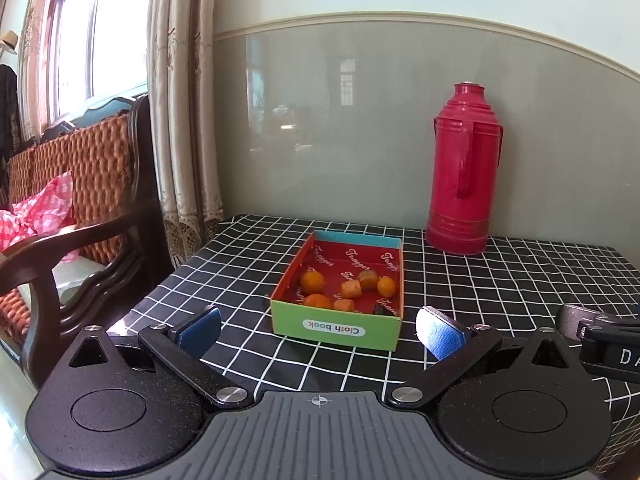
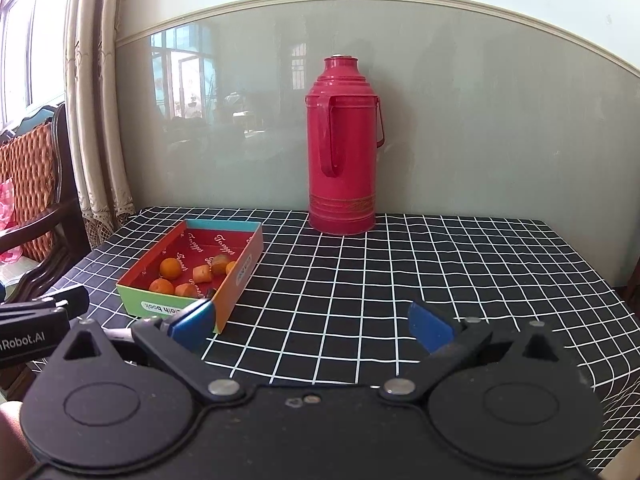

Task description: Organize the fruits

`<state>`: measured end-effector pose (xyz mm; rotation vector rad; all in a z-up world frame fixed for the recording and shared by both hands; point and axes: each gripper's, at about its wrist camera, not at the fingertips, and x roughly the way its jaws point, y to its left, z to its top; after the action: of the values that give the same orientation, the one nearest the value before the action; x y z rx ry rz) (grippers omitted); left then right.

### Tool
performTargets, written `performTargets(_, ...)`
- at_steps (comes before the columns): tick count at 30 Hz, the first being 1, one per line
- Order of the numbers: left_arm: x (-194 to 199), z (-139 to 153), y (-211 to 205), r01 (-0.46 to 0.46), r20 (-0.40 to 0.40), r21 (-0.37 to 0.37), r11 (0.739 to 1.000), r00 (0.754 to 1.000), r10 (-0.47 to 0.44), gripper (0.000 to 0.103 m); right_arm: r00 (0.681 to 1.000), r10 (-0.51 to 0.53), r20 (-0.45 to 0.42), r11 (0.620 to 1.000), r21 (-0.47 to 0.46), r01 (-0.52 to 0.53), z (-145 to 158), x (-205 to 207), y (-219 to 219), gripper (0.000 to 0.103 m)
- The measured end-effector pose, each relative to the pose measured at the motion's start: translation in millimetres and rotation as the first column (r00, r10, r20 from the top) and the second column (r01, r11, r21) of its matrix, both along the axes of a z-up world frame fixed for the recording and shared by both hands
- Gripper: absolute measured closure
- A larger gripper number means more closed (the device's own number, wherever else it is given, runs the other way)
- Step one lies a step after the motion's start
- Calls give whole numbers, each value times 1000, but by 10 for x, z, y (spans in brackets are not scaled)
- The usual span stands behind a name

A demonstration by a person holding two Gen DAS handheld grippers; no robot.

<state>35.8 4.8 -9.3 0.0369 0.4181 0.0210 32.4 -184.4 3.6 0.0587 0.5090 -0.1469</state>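
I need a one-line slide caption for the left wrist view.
Open left gripper faces a cardboard box of small orange fruits; red thermos behind.

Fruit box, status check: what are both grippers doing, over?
Left gripper open, empty. Right gripper open, empty. Fruits all inside the box. Red thermos behind, clear of path.

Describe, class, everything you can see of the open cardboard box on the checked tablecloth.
The cardboard box is a shallow, lidless rectangular tray. Its near wall is green with a white "Cloth book" label that reads upside down; one long side is orange, the far wall teal inside. The lining is red with white script. It sits flat on the checked tablecloth, left of the red flask and apart from it. Small orange fruits and darker pieces lie inside. Neither gripper's jaws touch it.
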Motion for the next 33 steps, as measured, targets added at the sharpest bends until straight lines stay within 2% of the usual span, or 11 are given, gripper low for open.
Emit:
performTargets(14,38,-25,-48,8,-25,16,1000,1000,-7,0,1000,14,2,1000,-2,-14,10,2,25,6)
performTargets(33,89,-96,-66,39,-35,-7,999,999,-40,0,1000,11,17,1000,8,-11,8,13,26,6)
